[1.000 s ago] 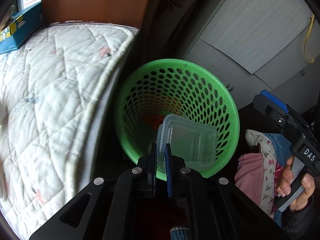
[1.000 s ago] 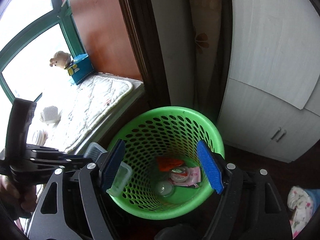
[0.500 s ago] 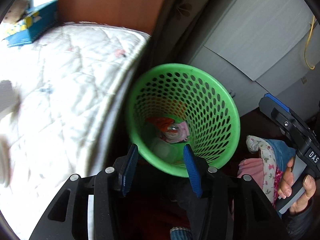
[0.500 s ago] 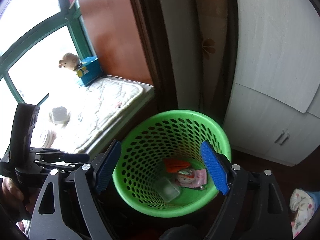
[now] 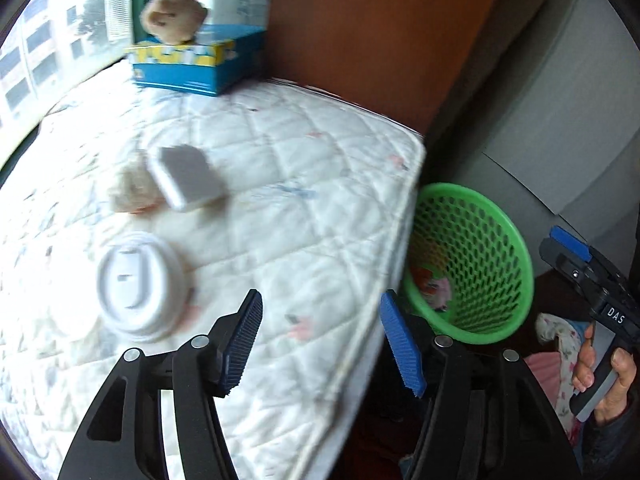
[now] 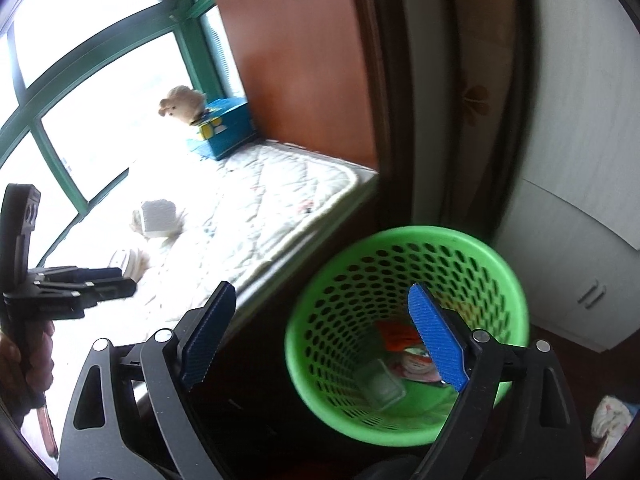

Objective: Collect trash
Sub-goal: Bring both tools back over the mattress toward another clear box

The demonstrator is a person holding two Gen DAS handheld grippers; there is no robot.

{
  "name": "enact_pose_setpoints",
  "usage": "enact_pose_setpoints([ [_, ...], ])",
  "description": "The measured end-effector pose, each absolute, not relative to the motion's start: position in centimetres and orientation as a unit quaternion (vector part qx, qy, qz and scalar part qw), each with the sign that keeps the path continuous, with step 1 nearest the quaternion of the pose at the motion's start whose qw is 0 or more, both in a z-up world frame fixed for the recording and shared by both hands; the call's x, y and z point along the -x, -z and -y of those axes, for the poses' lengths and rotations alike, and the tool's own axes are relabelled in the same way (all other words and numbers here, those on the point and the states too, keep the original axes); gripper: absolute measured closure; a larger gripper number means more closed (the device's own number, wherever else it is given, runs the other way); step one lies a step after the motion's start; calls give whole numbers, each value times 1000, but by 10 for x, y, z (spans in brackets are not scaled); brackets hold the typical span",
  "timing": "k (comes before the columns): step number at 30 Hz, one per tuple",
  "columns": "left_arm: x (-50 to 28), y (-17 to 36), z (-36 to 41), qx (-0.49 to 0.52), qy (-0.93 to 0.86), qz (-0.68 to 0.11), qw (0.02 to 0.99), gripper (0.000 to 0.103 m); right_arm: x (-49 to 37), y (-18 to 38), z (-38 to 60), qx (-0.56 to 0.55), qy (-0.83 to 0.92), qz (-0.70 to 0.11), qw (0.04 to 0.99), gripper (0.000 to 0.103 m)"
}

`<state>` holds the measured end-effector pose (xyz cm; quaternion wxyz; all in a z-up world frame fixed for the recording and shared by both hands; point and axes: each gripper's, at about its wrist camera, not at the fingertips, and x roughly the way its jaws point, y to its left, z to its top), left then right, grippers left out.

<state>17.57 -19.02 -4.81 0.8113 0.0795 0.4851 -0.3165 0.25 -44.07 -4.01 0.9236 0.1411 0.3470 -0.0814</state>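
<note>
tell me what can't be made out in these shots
- Left wrist view: white cup lid and the crumpled item beside the white block are motion-blurred; print unreadable.
- Right wrist view: green basket contents sit partly behind that gripper's blue finger pad; wrappers too small to identify.
- Right wrist view: window glare washes out the mattress.

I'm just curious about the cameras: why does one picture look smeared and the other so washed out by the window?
Left wrist view: motion blur smears the white round plastic lid and the quilted white mattress, while the gripper's own jaws stay sharp. Right wrist view: window glare bleaches the mattress's near part; the green perforated plastic basket is evenly lit. Both views bend straight edges, as fisheyes do.
</note>
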Motion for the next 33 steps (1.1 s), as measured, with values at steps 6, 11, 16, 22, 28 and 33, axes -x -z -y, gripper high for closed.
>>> enact_pose_setpoints([
  [6, -205, 40, 123, -59, 244, -471, 846, 27, -24, 37, 416, -133, 54, -351, 925, 15],
  [11, -233, 33, 69, -38, 189, -466, 864, 16, -43, 34, 394, -121, 34, -356, 926, 15],
  [16, -258, 33, 24, -32, 148, -463, 873, 10, -62, 31, 370, -108, 11, -361, 926, 15],
  [22, -290, 49, -18, -8, 123, -486, 865, 8, -82, 31, 338, -87, -16, -368, 925, 14],
  [28, -311, 69, -34, 1, 133, -504, 854, 8, -105, 34, 304, -72, -44, -380, 921, 14],
  [33, -319, 82, -40, 4, 141, -514, 846, 8, -123, 40, 276, -62, -73, -393, 915, 14],
])
